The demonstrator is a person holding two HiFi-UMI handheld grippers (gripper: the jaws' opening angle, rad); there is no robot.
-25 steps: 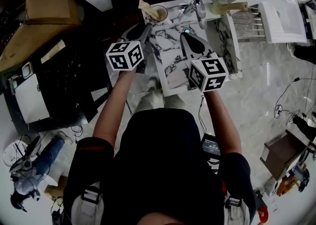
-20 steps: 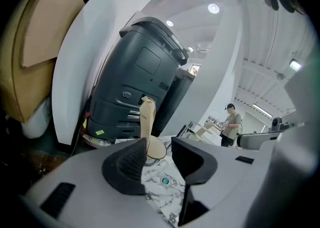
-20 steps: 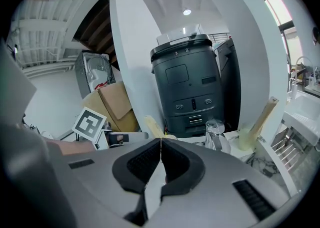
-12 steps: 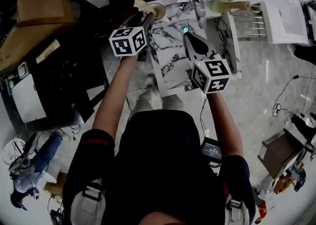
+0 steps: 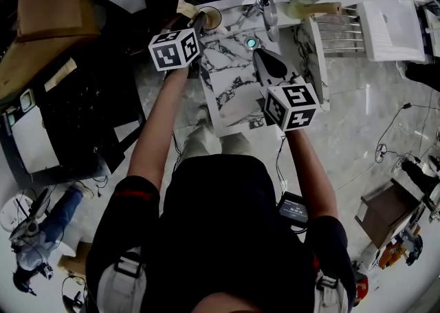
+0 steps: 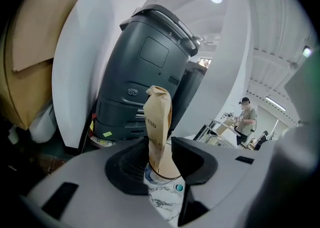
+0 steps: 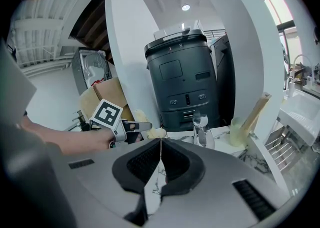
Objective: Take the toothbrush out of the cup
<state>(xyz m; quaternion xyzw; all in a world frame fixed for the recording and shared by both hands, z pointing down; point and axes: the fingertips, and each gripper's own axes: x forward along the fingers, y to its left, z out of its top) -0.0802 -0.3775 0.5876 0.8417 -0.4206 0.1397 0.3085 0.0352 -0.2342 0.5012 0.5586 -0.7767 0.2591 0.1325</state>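
The person's right gripper (image 7: 161,147) is over the marble counter (image 5: 230,91), nearer the body than the left gripper (image 6: 159,145). Its jaws are closed flat against each other, with nothing between them.

The left gripper reaches to the far left corner of the counter. Its jaws stand wide apart and have just been opening. The paper-wrapped toothbrush (image 6: 157,117) rises between them. The right pad is clear of the wrapper. The left pad is just beside it, and contact there cannot be confirmed.

The toothbrush stands in the cup (image 6: 167,171) and leans toward the left. The cup sits on the counter just past the jaw tips.

A faucet (image 5: 267,7) is to the right of the cup. A second cup (image 7: 237,131) holding a wrapped stick is further right. A dark grey machine (image 7: 185,81) stands behind the counter.
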